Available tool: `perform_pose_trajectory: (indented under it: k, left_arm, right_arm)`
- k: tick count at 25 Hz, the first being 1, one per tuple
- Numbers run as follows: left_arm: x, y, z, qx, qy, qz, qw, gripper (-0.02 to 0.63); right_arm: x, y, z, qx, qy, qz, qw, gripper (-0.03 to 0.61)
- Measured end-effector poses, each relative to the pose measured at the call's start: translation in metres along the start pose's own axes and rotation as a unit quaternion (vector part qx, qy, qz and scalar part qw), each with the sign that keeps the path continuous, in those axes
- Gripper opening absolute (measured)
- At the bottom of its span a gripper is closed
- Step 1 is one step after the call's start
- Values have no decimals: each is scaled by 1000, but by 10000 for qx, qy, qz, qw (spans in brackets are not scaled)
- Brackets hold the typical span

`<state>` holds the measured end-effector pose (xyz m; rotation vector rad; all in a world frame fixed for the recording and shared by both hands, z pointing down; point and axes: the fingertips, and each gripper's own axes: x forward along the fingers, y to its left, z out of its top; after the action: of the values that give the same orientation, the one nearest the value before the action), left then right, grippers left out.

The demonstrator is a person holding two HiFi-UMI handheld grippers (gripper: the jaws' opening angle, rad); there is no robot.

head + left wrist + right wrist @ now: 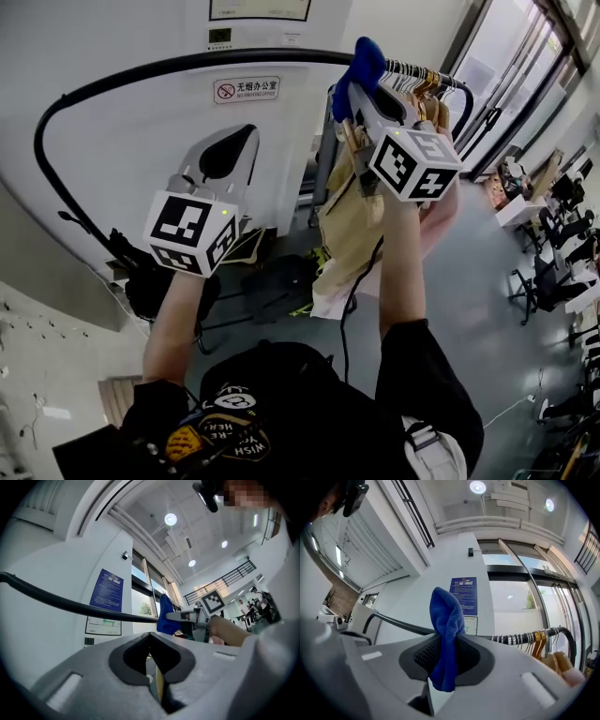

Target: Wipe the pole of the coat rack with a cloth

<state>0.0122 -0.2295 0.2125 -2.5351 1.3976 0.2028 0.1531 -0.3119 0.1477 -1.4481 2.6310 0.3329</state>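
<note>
Cloth (364, 64), pinched in my right claw (362, 94), rests against the pole (187, 64) just beside the hangers (422, 80). Wiping seems barely begun, with the long bare stretch leftward still to do. My left claw (246, 141) is pressed together, empty.

Coat rack pole (234, 58) carries wooden hangers (420, 80) with tan garments (342, 220).

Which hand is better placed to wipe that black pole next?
Right. Its fingers grip the blue cloth up at the pole; the left gripper is shut, empty and lower.
</note>
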Motion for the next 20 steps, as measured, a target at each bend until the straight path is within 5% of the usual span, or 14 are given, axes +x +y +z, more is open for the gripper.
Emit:
perform_pose_trajectory:
  k: [5, 10, 15, 20]
  left_arm:
    - [20, -2, -8, -9, -35, -101, 9999, 2]
    - [21, 9, -23, -118, 90, -98, 9998, 2]
    - [11, 31, -16, -141, 51, -130, 9998, 2]
    - [-16, 62, -4, -134, -88, 22, 9999, 1]
  right_arm:
    - [22, -61, 25, -188, 78, -424, 9989, 74]
    - [40, -60, 19, -226, 208, -451, 9985, 74]
    - [57, -13, 24, -335, 40, -355, 9988, 74]
    - [80, 90, 31, -355, -183, 452, 9982, 74]
